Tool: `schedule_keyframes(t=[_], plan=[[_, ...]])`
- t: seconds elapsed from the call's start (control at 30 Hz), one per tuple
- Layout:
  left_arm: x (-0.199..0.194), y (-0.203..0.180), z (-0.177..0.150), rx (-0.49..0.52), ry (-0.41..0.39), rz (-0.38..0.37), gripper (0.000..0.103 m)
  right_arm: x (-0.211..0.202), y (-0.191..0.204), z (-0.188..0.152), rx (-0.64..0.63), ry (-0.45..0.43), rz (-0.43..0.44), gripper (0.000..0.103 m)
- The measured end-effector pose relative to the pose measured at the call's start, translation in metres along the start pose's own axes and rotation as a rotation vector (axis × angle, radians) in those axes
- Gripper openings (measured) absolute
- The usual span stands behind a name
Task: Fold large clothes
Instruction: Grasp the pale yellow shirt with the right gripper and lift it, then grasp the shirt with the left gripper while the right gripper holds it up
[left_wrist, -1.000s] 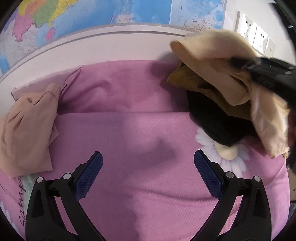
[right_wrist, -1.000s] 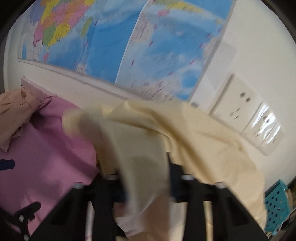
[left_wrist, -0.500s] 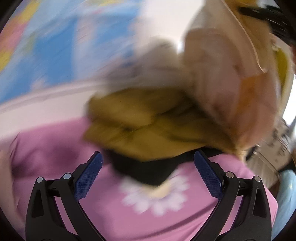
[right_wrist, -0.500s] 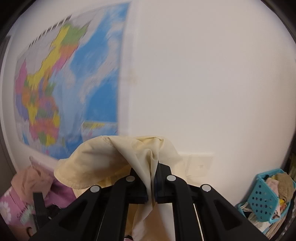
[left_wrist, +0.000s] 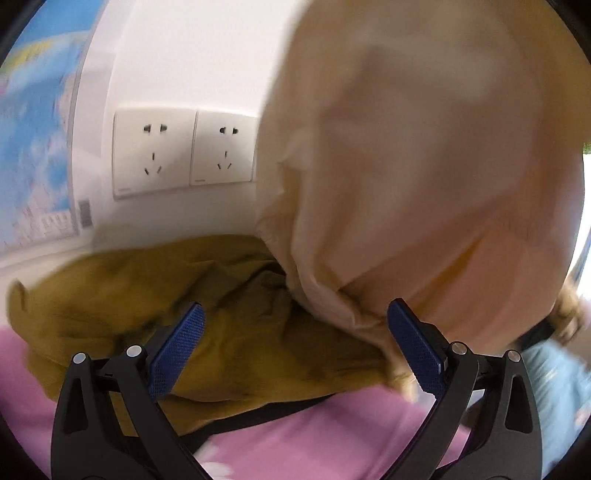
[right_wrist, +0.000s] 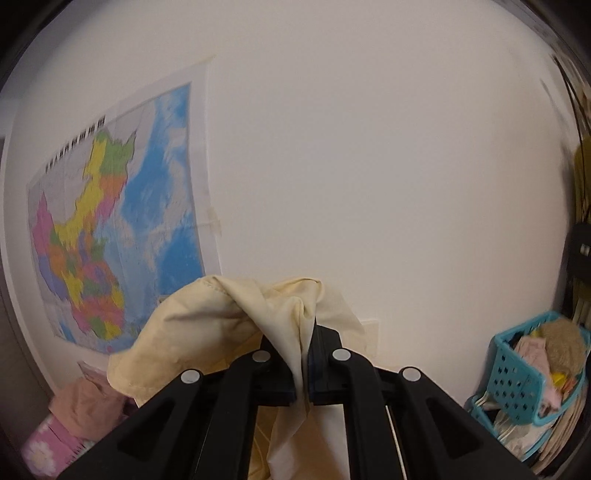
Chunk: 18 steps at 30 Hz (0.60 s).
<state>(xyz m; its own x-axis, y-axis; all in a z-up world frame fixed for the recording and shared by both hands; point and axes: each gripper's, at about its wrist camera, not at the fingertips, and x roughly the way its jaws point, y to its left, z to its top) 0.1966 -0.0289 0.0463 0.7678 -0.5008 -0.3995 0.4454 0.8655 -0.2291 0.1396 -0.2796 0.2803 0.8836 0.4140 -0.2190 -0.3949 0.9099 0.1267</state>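
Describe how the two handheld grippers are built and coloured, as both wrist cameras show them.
The left gripper has black angular linkage arms joined by round silver rivets, with blue, finely textured pads on its fingers. The right gripper has the same black arms and silver rivets. No cables, markings or sleeves are visible.

Cream garment (left_wrist: 424, 177) blurred, cut off at top; hides third wall socket.

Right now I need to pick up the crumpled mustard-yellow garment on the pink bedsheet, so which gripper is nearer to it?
Left. The left gripper hovers open just over the mustard-yellow garment; the right gripper is raised, shut on the cream cloth.
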Motion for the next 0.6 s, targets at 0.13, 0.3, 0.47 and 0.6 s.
schedule_keyframes(t=[0.13,0.3,0.47,0.6], plan=[[0.006,-0.006,0.006,0.051,-0.009,-0.001,0.097,-0.009,-0.008,0.007,-0.010,-0.014,-0.002,0.004],[0.048,-0.019,0.024,0.106,0.059,-0.010,0.081,-0.027,-0.021,0.015,-0.010,-0.032,-0.015,0.004],[0.045,-0.028,0.051,0.101,0.050,-0.023,0.003,-0.062,-0.045,0.029,0.019,-0.060,-0.079,0.004],[-0.002,-0.039,0.088,0.126,-0.054,0.013,0.003,-0.117,-0.060,0.057,0.029,-0.146,-0.141,0.004]])
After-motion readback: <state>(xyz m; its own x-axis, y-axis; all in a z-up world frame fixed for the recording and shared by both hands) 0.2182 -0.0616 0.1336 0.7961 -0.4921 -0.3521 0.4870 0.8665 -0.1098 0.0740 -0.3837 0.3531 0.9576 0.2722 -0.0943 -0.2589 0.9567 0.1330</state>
